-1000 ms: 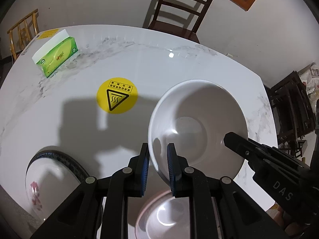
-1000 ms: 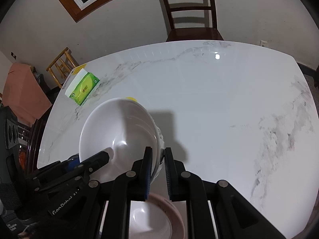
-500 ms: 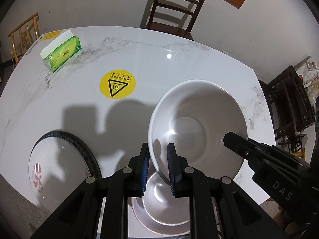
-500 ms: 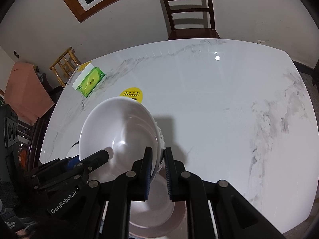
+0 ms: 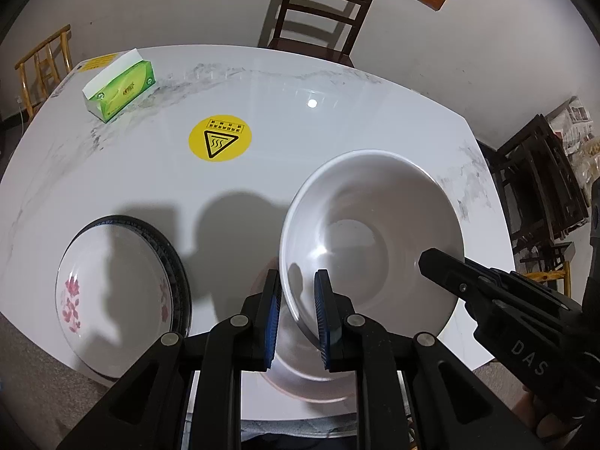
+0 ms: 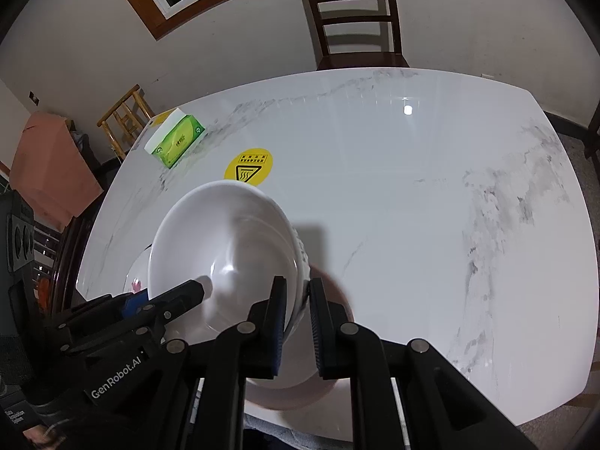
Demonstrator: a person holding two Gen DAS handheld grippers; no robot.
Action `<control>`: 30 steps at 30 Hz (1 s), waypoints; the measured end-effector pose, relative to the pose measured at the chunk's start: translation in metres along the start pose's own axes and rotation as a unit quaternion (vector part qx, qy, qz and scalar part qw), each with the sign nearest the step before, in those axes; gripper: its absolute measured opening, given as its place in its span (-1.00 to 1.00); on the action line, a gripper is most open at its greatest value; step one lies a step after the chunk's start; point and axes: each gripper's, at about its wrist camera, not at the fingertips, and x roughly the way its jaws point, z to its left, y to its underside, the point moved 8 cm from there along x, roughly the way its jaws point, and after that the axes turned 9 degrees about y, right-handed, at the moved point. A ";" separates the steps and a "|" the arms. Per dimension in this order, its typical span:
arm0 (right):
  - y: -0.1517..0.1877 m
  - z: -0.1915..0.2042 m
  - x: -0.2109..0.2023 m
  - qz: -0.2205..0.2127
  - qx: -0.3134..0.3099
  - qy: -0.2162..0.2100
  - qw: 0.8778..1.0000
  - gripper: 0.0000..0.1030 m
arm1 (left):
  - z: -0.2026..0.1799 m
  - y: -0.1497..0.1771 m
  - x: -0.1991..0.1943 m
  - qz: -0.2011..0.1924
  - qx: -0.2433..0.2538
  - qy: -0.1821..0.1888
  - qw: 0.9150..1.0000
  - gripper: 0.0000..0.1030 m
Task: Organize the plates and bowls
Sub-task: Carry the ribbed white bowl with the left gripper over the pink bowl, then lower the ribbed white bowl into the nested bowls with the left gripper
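Bowl [image 5: 371,232] held aloft, centre-right of frame | left gripper [image 5: 298,315] clenched on near rim, right gripper [image 6: 296,322] on opposite rim | plate [image 5: 311,378] directly beneath; flowered plate [image 5: 112,292] lower left.

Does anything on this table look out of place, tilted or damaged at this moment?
Nothing looks damaged or spilled. The only unusual thing is the white bowl, held tilted above the table by the left gripper and the right gripper on opposite rims. The flowered plate slightly overhangs the near table edge.
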 end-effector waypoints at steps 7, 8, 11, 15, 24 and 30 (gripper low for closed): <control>0.014 0.001 -0.003 0.004 -0.002 0.004 1.000 -0.75 | -0.001 0.015 -0.002 0.005 0.005 -0.001 1.000 -0.72; 0.017 0.000 -0.003 0.007 -0.001 0.005 1.000 -0.75 | -0.001 0.017 -0.002 0.006 0.005 -0.001 1.000 -0.72; 0.023 0.000 -0.001 0.010 -0.001 0.006 1.000 -0.75 | -0.001 0.024 0.001 0.012 0.003 -0.001 1.000 -0.72; 0.031 -0.003 0.003 0.019 0.002 0.005 1.000 -0.75 | 0.000 0.032 0.005 0.019 0.002 -0.001 1.000 -0.72; 0.043 -0.005 0.012 0.030 0.005 0.004 1.000 -0.75 | 0.003 0.044 0.015 0.033 -0.001 -0.005 0.999 -0.72; 0.047 -0.004 0.017 0.037 0.008 0.004 0.999 -0.75 | 0.004 0.048 0.019 0.038 -0.004 -0.005 0.999 -0.72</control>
